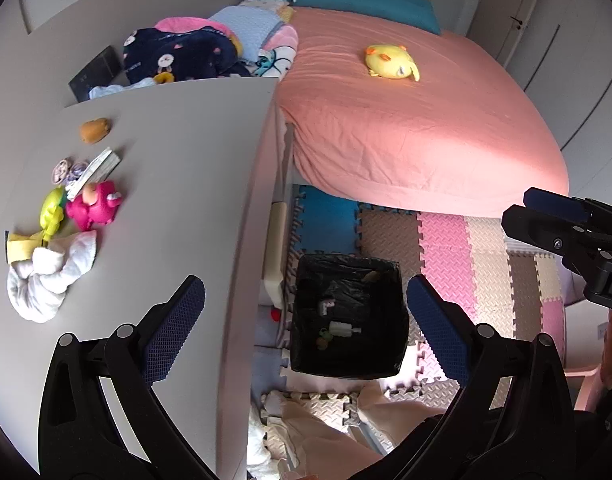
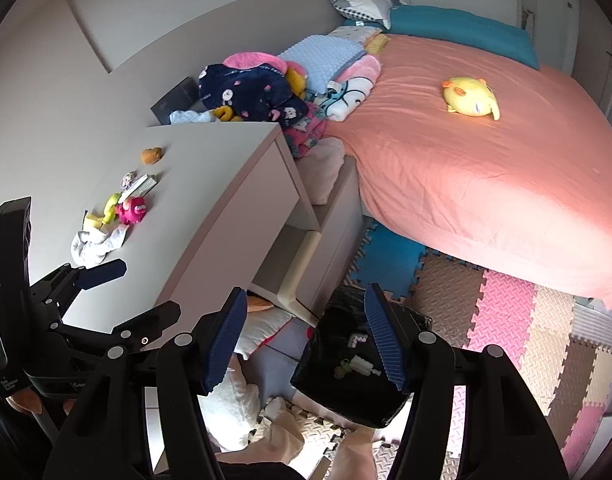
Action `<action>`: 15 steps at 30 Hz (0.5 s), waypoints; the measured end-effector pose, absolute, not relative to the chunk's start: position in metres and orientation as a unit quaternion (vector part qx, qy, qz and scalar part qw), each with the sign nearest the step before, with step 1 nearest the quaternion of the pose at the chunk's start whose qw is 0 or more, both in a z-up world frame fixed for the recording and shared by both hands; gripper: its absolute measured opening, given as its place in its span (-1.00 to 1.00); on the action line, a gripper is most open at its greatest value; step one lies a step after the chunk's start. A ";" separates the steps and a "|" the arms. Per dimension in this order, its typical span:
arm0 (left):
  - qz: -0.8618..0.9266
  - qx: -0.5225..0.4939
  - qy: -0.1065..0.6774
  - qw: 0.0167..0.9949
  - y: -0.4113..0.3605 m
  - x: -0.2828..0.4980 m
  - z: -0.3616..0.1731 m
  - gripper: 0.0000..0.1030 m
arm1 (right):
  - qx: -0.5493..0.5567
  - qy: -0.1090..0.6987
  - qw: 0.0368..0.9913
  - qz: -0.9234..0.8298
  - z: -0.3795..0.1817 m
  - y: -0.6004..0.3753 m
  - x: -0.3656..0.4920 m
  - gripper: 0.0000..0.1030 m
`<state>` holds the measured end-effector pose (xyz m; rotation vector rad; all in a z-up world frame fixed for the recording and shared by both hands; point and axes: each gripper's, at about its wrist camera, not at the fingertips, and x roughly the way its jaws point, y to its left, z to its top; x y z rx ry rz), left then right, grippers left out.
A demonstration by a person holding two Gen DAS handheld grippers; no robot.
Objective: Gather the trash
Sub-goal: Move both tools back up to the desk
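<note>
A black-lined trash bin (image 1: 348, 320) stands on the foam floor mats beside the grey desk (image 1: 177, 184); it also shows in the right wrist view (image 2: 358, 376). Small bits of trash (image 1: 340, 328) lie inside it. My left gripper (image 1: 306, 320) is open and empty, above the desk edge and the bin. My right gripper (image 2: 301, 332) is open and empty, above the bin. On the desk lie a crumpled white tissue (image 1: 49, 276), a yellow wrapper (image 1: 19, 246), a pink toy (image 1: 93, 208), a green toy (image 1: 51, 210), a white packet (image 1: 95, 170) and a brown lump (image 1: 94, 130).
A bed with a pink sheet (image 1: 406, 120) and a yellow plush (image 1: 392, 62) fills the right. Blankets and clothes (image 1: 193, 52) pile behind the desk. Coloured foam mats (image 1: 458, 248) cover the floor. The desk has an open drawer (image 2: 297, 256).
</note>
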<state>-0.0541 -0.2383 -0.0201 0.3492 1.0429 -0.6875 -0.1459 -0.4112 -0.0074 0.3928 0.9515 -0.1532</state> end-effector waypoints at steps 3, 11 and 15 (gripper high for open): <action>-0.301 0.154 0.489 0.804 -0.219 -0.046 -0.020 0.89 | 0.182 0.458 0.869 -0.057 -0.008 -0.399 -0.134 0.21; -0.260 0.133 0.496 0.818 -0.178 -0.030 -0.019 0.89 | 0.163 0.465 0.870 -0.018 -0.007 -0.368 -0.105 0.21; -0.244 0.124 0.500 0.822 -0.162 -0.024 -0.020 0.89 | 0.155 0.469 0.869 -0.003 -0.008 -0.354 -0.092 0.21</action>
